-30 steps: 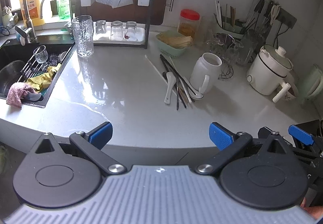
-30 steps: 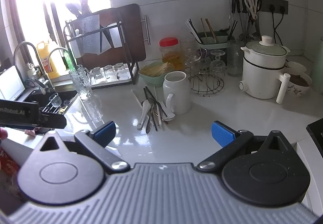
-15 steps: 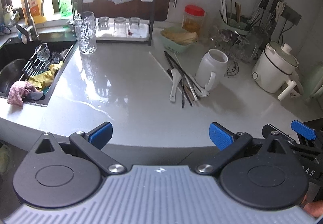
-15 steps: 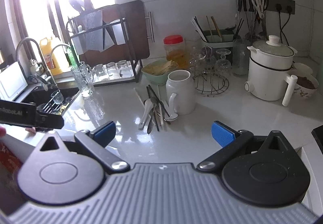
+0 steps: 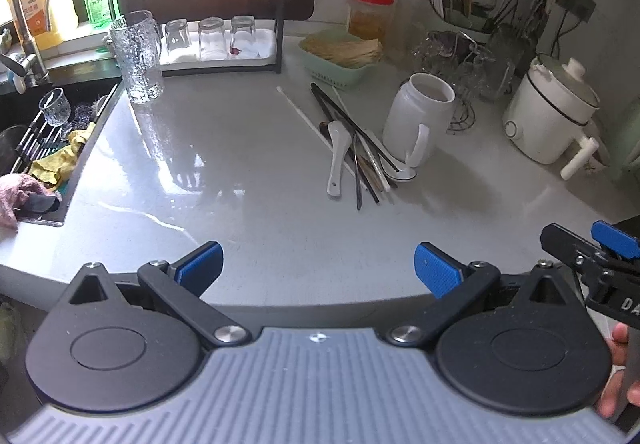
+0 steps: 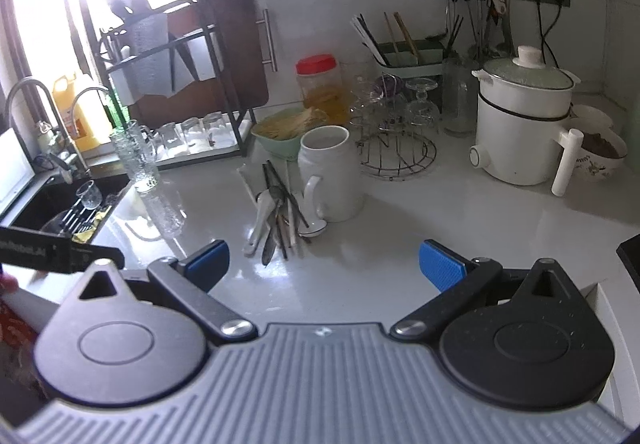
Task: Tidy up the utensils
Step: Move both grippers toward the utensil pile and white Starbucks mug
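Observation:
A loose pile of utensils [image 5: 356, 152] lies on the grey counter: white ceramic spoons, dark chopsticks, a long white stick and metal cutlery. It also shows in the right wrist view [image 6: 280, 212]. A white handled mug [image 5: 420, 124] stands upright just right of the pile, also in the right wrist view [image 6: 330, 174]. My left gripper [image 5: 316, 268] is open and empty, near the counter's front edge, well short of the pile. My right gripper [image 6: 324, 260] is open and empty, a short way in front of the pile.
A sink [image 5: 36, 140] with a glass and cloths lies at the left. A tall glass [image 5: 138, 58], a rack of glasses [image 5: 216, 40], a green basket [image 5: 340, 56], a wire rack [image 6: 396, 152], a white pot [image 6: 520, 128] and a chopstick holder [image 6: 408, 60] line the back.
Both grippers have moved forward towards the counter and the utensil pile, which now looks larger. Both stay open. Nothing on the counter has moved.

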`<state>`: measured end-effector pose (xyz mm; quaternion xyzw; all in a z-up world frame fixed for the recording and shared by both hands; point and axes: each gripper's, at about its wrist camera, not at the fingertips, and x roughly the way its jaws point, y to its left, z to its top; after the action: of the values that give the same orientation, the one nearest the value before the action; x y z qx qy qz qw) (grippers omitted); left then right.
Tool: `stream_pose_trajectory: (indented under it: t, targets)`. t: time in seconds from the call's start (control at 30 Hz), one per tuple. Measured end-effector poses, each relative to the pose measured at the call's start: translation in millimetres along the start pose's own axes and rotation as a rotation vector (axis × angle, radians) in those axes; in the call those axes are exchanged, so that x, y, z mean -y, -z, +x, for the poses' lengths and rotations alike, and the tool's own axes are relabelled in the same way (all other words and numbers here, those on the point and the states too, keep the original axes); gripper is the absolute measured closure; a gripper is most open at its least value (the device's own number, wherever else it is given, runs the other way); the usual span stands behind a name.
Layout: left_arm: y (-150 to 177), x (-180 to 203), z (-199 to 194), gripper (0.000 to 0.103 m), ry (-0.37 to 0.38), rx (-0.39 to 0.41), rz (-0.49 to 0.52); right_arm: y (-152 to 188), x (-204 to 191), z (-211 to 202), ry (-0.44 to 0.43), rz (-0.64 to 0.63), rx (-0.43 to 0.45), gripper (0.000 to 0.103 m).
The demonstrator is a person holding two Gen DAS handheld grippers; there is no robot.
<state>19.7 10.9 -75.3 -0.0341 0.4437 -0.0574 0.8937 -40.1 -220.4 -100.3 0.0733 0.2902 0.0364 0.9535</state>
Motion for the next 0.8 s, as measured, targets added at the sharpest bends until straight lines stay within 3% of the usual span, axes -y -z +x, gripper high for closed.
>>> stream_pose_trajectory:
  t: [0.27,0.8]
  targets:
    - [-8.5,17.1,48.5,0.000,-0.014,-0.008,0.034,-8.0,11.4,28.6,-0.056,-0.018,-0.004,0.000]
    - [-57.0,8.7,129.3,0.001,0.039,-0.019,0.014,-46.4,18.4,115.1,-0.098,-0.102,-0.043,0.000]
